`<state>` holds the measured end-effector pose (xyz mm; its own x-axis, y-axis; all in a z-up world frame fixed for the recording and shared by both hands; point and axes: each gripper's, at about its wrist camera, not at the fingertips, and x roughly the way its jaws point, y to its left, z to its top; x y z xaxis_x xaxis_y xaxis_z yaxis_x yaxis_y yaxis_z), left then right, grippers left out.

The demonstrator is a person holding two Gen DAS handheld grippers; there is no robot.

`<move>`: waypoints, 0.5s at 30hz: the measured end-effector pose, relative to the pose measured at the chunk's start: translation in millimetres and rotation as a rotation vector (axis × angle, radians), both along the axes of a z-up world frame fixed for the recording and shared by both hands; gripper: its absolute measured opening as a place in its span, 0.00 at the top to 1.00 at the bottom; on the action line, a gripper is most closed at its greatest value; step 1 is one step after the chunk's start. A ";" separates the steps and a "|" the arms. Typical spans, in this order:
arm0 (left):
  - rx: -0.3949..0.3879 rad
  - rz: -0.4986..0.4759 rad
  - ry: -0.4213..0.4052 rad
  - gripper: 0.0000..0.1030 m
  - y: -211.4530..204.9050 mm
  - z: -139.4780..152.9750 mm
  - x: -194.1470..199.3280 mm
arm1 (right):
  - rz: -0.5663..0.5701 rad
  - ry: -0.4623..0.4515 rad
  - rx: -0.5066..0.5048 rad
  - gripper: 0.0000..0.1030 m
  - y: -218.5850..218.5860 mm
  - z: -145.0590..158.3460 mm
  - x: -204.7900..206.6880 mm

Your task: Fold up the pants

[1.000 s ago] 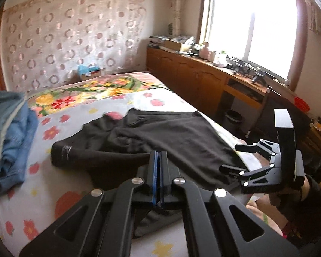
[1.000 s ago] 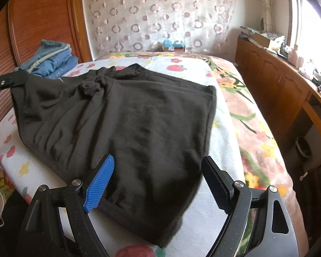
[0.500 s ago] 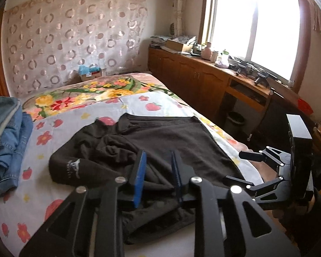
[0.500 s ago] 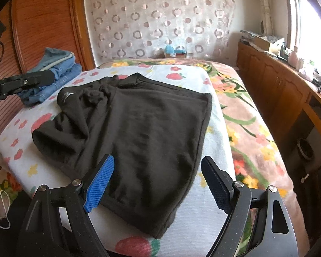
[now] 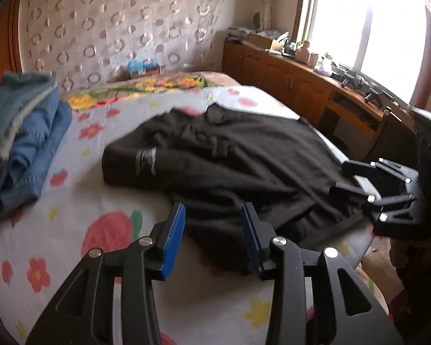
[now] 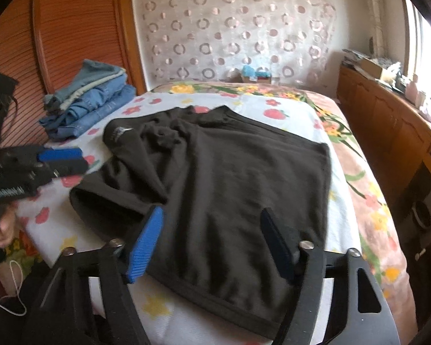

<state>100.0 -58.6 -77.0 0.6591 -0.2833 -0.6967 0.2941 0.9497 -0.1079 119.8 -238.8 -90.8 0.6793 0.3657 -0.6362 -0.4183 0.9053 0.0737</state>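
Black pants point(image 5: 230, 158) lie crumpled on the flowered bed sheet point(image 5: 100, 201), with a white logo near their left fold. My left gripper point(image 5: 212, 230) hovers at their near edge. Its jaws are opening, and the cloth lies below and beyond the pads without being pinched. In the right wrist view the pants point(image 6: 230, 172) spread flatter. My right gripper point(image 6: 211, 230) is over their near hem, jaws closing, pads apart and not pressing the fabric. The left gripper point(image 6: 83, 159) shows at the pants' left side and the right gripper point(image 5: 337, 176) at their right edge.
A stack of folded blue jeans point(image 6: 92, 100) sits on the bed's far left by a wooden panel point(image 6: 71, 28). Wooden cabinets point(image 5: 287, 86) under a bright window run along the right. A patterned curtain point(image 6: 230, 28) hangs behind the bed. A person's hand point(image 6: 3, 230) holds the left gripper.
The left gripper, shut on a corner of the pants and holding it up a second ago, has opened and dropped lower. The cloth has fallen onto the bed. The right jaws have narrowed.
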 end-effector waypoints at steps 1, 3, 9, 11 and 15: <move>0.005 0.002 0.009 0.62 1.2 -4.7 -1.0 | 0.009 0.001 0.001 0.43 3.6 0.2 0.5; 0.009 0.005 0.019 0.62 3.5 -10.3 -2.0 | 0.027 0.004 -0.001 0.49 11.3 -0.8 2.0; 0.003 0.002 0.068 0.50 4.6 -26.2 -0.9 | 0.055 0.015 -0.008 0.52 24.6 -4.3 3.0; 0.006 0.001 0.087 0.49 4.1 -31.0 -0.8 | 0.060 0.016 -0.009 0.52 26.2 -4.9 2.6; 0.015 0.004 0.074 0.48 3.3 -32.5 -3.7 | 0.068 0.024 -0.011 0.52 26.9 -7.3 3.0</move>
